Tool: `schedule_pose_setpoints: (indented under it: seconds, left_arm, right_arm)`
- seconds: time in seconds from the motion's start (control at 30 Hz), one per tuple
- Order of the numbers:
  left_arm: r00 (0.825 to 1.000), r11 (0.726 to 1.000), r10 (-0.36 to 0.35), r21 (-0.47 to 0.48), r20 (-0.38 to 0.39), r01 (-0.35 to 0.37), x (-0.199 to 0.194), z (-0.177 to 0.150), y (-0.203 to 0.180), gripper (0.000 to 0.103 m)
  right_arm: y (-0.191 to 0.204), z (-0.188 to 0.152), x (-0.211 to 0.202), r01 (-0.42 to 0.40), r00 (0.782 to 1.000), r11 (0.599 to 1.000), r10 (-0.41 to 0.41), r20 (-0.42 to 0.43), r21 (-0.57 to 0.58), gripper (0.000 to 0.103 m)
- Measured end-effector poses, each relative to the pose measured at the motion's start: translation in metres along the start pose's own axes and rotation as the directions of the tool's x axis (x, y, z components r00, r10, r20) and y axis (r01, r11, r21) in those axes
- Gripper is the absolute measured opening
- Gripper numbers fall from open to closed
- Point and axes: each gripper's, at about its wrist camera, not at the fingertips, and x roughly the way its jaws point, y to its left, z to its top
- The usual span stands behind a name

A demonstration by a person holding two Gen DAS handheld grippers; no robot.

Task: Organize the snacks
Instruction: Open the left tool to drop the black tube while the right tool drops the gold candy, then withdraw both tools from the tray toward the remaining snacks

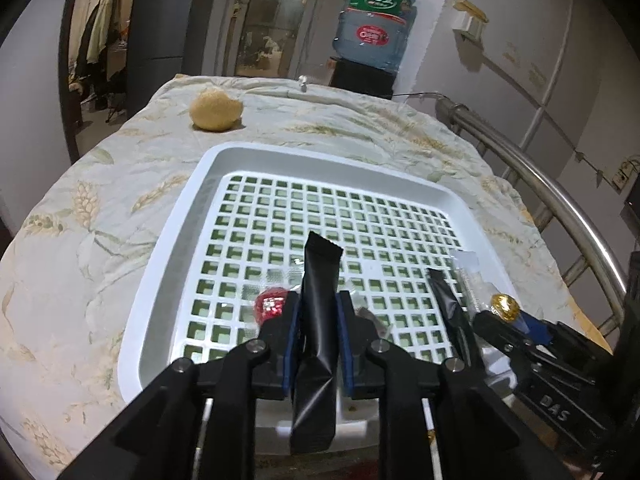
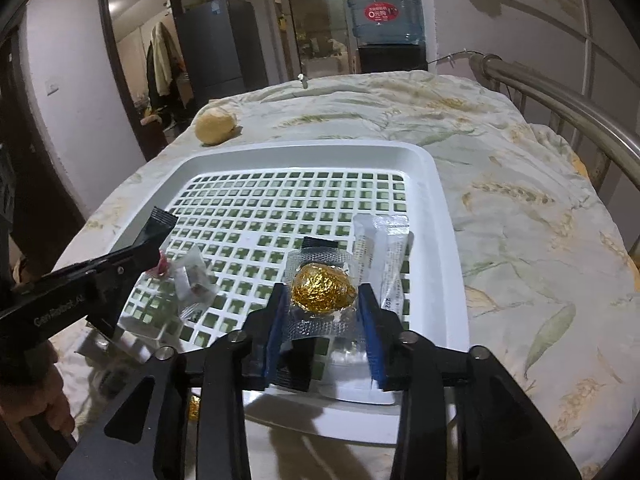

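Left wrist, bun (image 1: 216, 111) beyond tray (image 1: 160, 280), water jug (image 1: 374, 24) behind

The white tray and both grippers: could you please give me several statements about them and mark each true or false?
1. The left gripper is shut on a black sachet. True.
2. The gold foil candy sits between the right gripper fingers. True.
3. The round bun lies inside the white tray. False: it lies on the bedspread beyond the tray.
4. The tray floor is solid. False: it is an open grid.
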Motion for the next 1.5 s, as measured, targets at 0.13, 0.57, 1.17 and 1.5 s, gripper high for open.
schedule_pose_setpoints:
  seconds: [0.13, 0.57, 1.17, 1.5]
  left_arm:
    - [1.0, 0.999, -0.016, -0.028, 0.001, 0.016, -0.002, 0.002, 0.006, 0.061]
    - [0.977, 0.995, -0.085, -0.033, 0.197, 0.093, -0.087, 0.029, 0.002, 0.095]
    - [0.976, 0.987, -0.155, 0.057, 0.151, 0.148, -0.163, 0.007, 0.015, 0.101]
    - [0.986, 0.978, -0.16, 0.126, -0.052, 0.165, -0.133, -0.037, 0.007, 0.099]
  right_arm:
    - [-0.003, 0.002, -0.006, -0.005, 1.0, 1.0, 0.005, 0.019, 0.021, 0.065]
    - [0.013, 0.022, -0.084, -0.044, 0.979, 0.999, 0.038, 0.199, 0.025, 0.093]
    - [0.026, -0.011, -0.14, -0.186, 0.966, 0.982, 0.184, 0.183, -0.007, 0.096]
    - [0.031, -0.041, -0.12, -0.192, 0.978, 0.981, 0.193, 0.084, -0.019, 0.096]
